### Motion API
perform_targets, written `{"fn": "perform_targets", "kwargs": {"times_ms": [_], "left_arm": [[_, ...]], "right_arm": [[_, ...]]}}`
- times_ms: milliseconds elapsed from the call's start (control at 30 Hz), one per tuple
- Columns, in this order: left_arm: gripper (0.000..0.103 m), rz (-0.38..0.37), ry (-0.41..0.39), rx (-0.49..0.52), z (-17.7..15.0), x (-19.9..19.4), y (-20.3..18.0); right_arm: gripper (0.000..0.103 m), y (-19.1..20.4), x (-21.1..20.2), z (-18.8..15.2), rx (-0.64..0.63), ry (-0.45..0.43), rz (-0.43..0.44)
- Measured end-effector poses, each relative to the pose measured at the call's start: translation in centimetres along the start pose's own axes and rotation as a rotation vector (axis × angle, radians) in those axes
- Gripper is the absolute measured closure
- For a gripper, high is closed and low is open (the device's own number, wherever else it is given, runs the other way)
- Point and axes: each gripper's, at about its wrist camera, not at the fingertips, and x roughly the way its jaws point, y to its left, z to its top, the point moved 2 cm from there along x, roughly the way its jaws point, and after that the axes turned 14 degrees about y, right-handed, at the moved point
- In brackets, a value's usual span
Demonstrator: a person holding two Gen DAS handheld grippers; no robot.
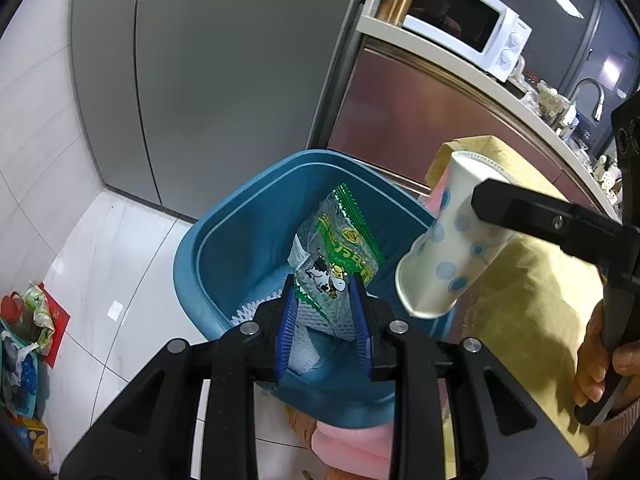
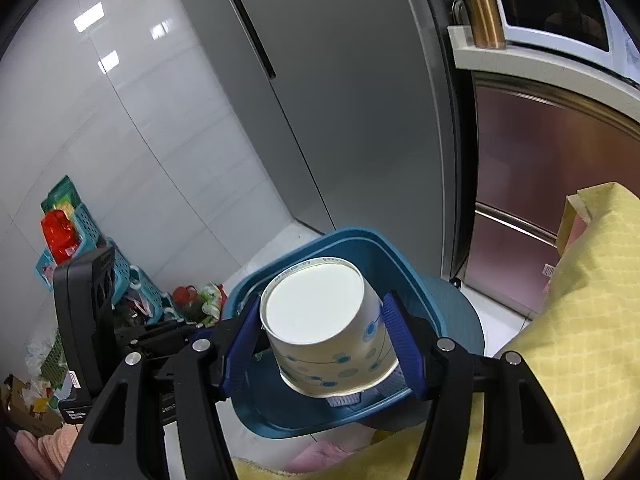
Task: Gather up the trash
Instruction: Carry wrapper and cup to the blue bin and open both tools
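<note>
A blue trash bin (image 1: pixel 224 240) stands on the floor by the fridge; it also shows in the right wrist view (image 2: pixel 404 264). My left gripper (image 1: pixel 325 292) is over the bin with its blue pads on either side of a green and clear snack wrapper with a cow print (image 1: pixel 336 256); the jaws stand apart and the wrapper looks loose between them. White foam netting (image 1: pixel 256 312) lies in the bin. My right gripper (image 2: pixel 326 320) is shut on a white paper cup with blue dots (image 2: pixel 320 320), held on its side over the bin; the cup also shows in the left wrist view (image 1: pixel 448 252).
A grey fridge (image 1: pixel 208 72) stands behind the bin. A yellow cloth covers a surface (image 1: pixel 532 288) to the right. A counter with a white microwave (image 1: pixel 464 20) runs at the back right. Bags and blue baskets (image 2: pixel 88 232) clutter the floor at the left.
</note>
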Motion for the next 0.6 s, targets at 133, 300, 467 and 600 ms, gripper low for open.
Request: {"fn": "perform_targets", "kwargs": {"times_ms": [133,300,467,600], "left_arm": [[0.076,0.011,0.006,-0.003,0.7,1.0,-0.4],[0.065,0.009,0.021,-0.018,1.2,2.4,-0.1],[0.065,0.002,0.014,-0.029,1.1,2.5,-0.3],[0.065,-0.004,-0.032,0.011,0.8,1.0,-1.7]], "right_arm": [[0.043,-0.3,0.9,0.0,0.017,0.022,-0.006],[0.041,-0.7,1.0,-0.2,0.039,0.029,0.01],[0.041,-1.0,-0.1,-1.0,0.048,0.015,0.023],[0.041,-1.1,-2.3,-2.2,0.04,-0.01,0.031]]}}
